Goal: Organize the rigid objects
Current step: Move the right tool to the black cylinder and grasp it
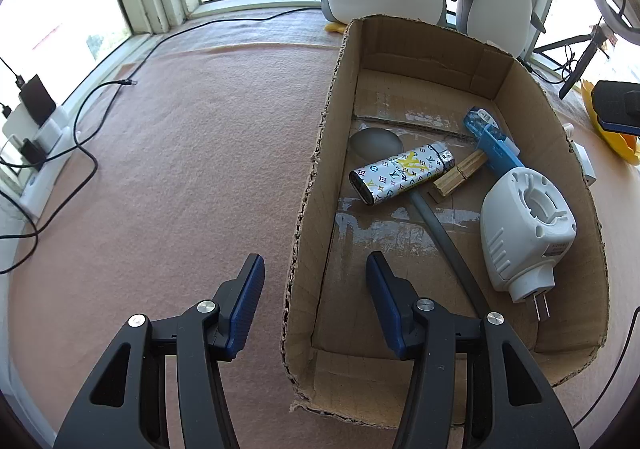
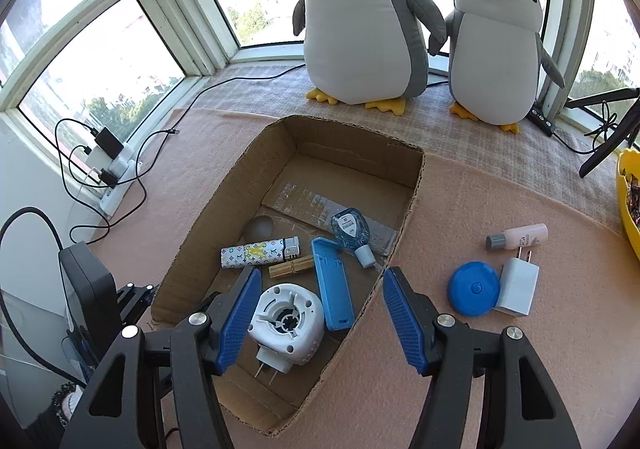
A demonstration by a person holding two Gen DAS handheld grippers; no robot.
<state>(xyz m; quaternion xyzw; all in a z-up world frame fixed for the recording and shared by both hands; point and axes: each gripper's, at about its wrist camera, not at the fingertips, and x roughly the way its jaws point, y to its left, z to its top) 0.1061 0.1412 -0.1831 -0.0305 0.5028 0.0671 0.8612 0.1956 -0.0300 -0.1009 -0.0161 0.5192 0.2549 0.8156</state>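
Both tools point steeply down, jaws apart, nothing clamped. The left gripper [image 1: 315, 260] straddles the cardboard box's [image 1: 312, 177] wall without pressing it, and the right gripper [image 2: 323, 273] hangs over the white plug-in device [image 2: 286, 323].

In the box are six things: this device, blue case [image 2: 332, 285], clothespin [image 2: 290, 267], lighter [image 2: 260, 253] printed with a yellow "LV", small blue bottle [image 2: 352, 227], grey spoon [image 2: 259, 227].

Beside the box lie three more — blue disc [image 2: 474, 289], white charger [image 2: 518, 285], pink bottle [image 2: 520, 236]. Behind stand two plush penguins [image 2: 360, 21].

Home bay window, plush penguins [image 2: 362, 17]
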